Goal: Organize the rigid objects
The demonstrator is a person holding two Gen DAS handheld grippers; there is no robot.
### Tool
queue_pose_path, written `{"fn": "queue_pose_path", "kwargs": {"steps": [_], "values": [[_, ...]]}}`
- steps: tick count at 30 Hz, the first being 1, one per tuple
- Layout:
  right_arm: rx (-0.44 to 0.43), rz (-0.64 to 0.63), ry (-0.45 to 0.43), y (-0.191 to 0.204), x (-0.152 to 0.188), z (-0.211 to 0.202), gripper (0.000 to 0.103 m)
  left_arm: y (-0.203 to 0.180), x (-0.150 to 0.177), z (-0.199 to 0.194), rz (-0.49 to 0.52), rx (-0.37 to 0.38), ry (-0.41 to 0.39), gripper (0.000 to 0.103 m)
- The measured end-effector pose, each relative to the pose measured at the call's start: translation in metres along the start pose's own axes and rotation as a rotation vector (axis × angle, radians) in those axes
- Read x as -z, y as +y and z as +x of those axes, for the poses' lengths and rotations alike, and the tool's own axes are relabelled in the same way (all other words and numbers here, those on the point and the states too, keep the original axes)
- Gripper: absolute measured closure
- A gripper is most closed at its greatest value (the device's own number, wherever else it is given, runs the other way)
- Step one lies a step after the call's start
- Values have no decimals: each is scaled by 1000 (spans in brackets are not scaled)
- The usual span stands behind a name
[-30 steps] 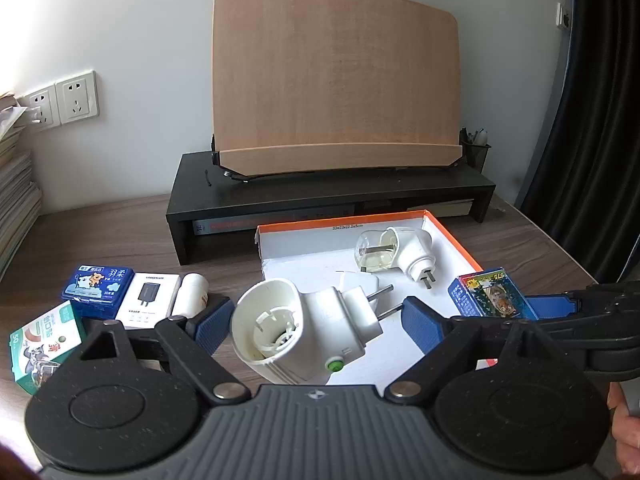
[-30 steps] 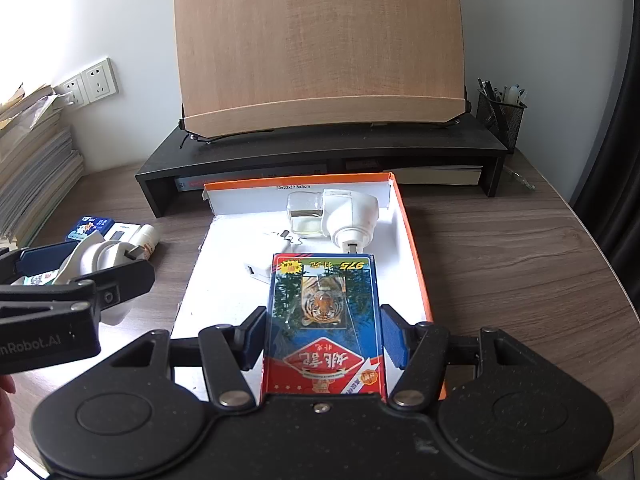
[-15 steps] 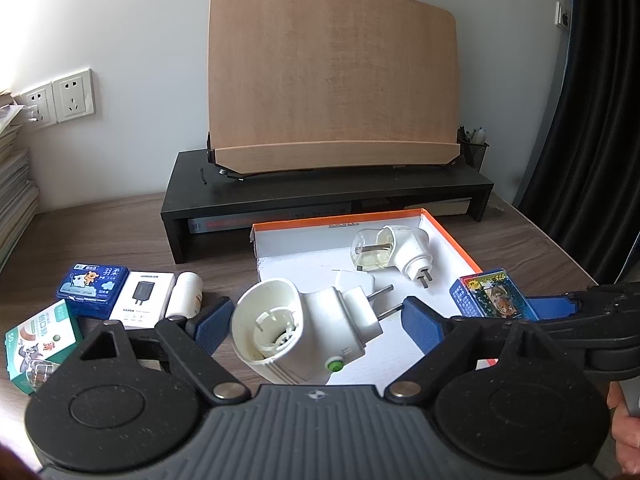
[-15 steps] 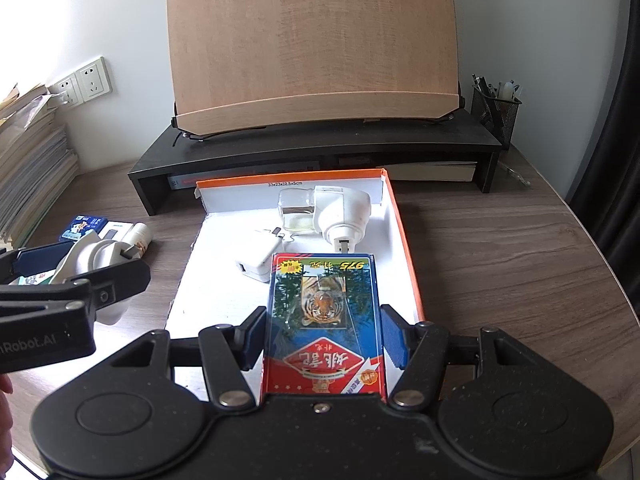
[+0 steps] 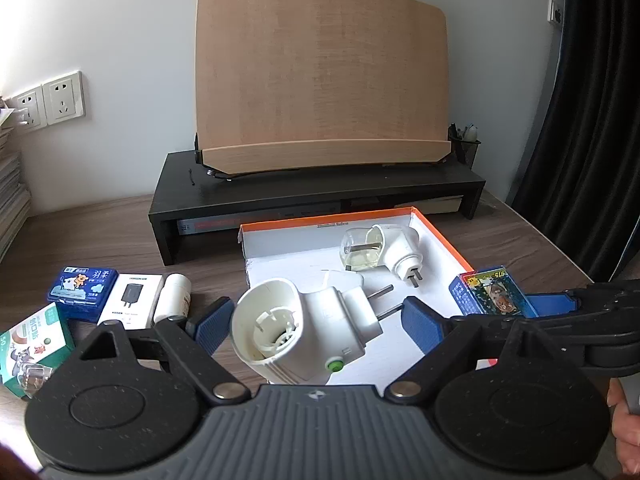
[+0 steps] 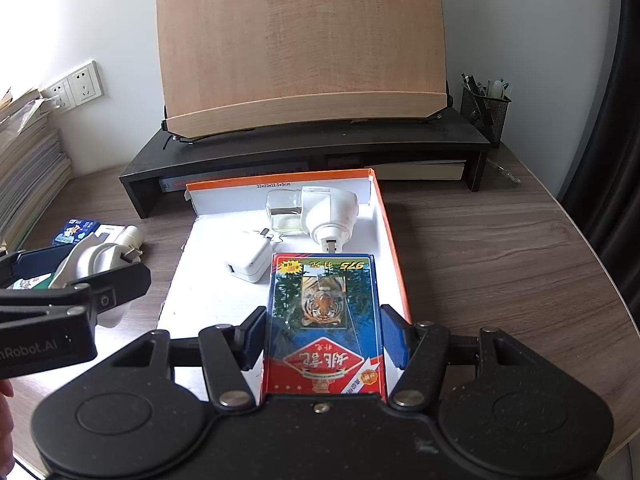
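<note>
Carrying, in the left wrist view, a white plastic plug-in vaporiser body with a green button, the left gripper pinches it between blue pads above the near-left edge of the white, orange-rimmed cardboard box. In the right wrist view the right gripper clamps a blue-and-red tiger-print card pack over the box's right side; judged step: depositing, so each load needs lowering onto bare floor clear of the bottle-fitted vaporiser and white charger cube, then releasing.
</note>
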State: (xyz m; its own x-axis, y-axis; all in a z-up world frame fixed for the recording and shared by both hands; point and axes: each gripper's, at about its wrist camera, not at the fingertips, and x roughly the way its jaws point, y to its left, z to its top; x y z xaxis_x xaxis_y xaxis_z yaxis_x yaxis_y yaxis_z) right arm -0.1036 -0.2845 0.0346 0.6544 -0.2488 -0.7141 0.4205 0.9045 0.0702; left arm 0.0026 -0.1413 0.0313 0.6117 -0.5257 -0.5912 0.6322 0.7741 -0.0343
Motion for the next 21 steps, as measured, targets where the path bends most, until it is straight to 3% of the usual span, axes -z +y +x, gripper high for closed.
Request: {"fn": "queue_pose_path", "kwargs": {"steps": [21], "values": [[10,-1,-3,-5,2,-5,32,-16,3,7,-21,-19,33,11]]}}
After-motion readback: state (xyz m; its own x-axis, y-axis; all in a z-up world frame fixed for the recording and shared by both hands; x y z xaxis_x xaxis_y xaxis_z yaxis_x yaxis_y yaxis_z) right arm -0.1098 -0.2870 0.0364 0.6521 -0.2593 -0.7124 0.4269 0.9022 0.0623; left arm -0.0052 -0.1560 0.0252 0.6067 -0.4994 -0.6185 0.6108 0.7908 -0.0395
